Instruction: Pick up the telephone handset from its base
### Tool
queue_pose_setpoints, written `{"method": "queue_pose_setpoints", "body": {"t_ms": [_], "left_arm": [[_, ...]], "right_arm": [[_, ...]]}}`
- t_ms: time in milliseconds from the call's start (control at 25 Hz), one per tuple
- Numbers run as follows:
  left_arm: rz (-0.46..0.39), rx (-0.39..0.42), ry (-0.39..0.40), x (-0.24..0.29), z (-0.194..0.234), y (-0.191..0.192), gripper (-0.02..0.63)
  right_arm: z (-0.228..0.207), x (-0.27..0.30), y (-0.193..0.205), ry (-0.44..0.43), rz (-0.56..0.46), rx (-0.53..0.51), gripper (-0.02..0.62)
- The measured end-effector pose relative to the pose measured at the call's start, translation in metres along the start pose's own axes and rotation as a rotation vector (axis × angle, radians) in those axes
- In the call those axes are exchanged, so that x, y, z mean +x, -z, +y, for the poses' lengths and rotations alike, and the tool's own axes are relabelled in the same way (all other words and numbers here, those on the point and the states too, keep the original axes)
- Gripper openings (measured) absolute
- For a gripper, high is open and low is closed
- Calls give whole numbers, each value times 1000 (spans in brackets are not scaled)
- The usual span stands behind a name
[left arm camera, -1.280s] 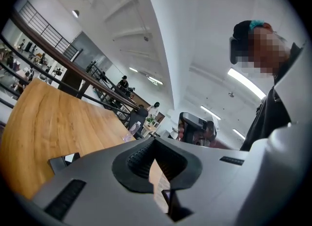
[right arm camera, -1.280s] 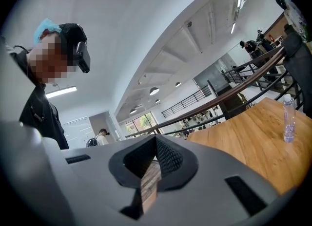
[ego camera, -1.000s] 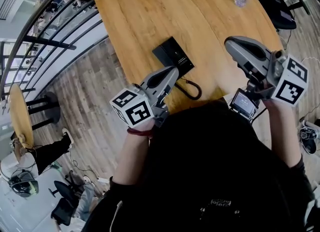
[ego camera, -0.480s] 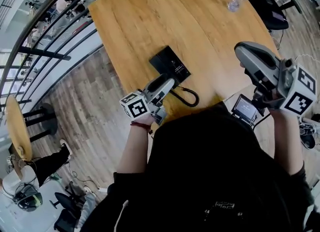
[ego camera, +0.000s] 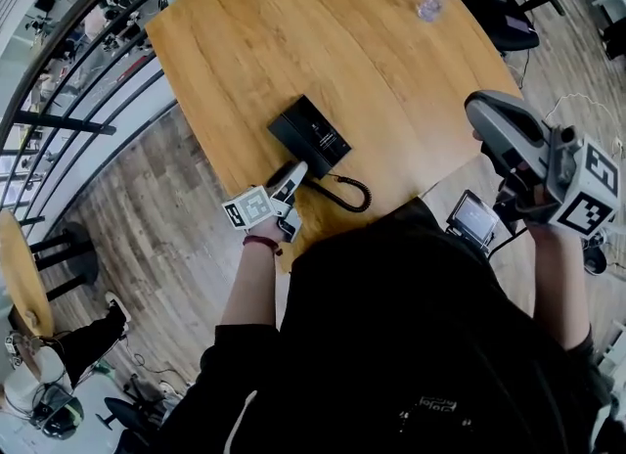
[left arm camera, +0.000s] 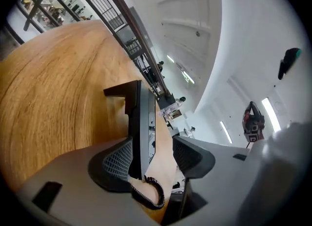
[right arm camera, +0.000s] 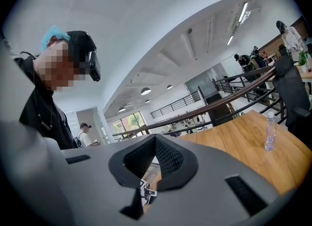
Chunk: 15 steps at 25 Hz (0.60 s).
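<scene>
At the table's [ego camera: 342, 41] near edge, your left gripper [ego camera: 294, 171] has just been opening. Its jaws stand wide, not pressing, around the end of the handset [ego camera: 290, 144] resting on its base [ego camera: 323, 134]. Slide deeper, keep the coiled cord [left arm camera: 152, 196] out of the pinch, then close. Only the left gripper view shows that cord between the jaws. Your right gripper [right arm camera: 156, 140] is closed and empty.

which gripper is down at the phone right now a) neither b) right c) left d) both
c: the left gripper is low at the phone, its jaws just opening with the phone's edge between them, not gripped; the right gripper is up beside the table
</scene>
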<state>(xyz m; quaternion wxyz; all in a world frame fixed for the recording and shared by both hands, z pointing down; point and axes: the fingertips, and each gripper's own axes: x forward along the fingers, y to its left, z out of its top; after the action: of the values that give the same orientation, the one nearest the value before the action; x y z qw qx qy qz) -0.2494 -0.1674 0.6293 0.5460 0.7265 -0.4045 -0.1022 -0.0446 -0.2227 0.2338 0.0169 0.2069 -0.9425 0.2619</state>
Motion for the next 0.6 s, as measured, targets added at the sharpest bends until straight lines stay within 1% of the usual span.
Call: {"method": "queue_pose_setpoints", "body": {"t_ms": [80, 160, 280, 400, 520, 600], "left_arm": [[34, 8, 4, 9, 2, 6, 250], [43, -5, 5, 14, 3, 8, 250], [24, -28, -4, 13, 7, 4, 249], [33, -27, -17, 17, 15, 0, 249], [24, -62, -14, 20, 18, 1, 242], [22, -71, -18, 19, 21, 1, 236]], "right_arm": [[-4, -5, 0, 9, -12, 16, 15], [-7, -10, -3, 16, -29, 29, 15], [-6, -12, -6, 25, -37, 27, 15], [-6, -15, -4, 29, -40, 26, 15], [-8, -23, -1, 47, -40, 35, 15], [-7, -26, 1, 55, -40, 37, 15]]}}
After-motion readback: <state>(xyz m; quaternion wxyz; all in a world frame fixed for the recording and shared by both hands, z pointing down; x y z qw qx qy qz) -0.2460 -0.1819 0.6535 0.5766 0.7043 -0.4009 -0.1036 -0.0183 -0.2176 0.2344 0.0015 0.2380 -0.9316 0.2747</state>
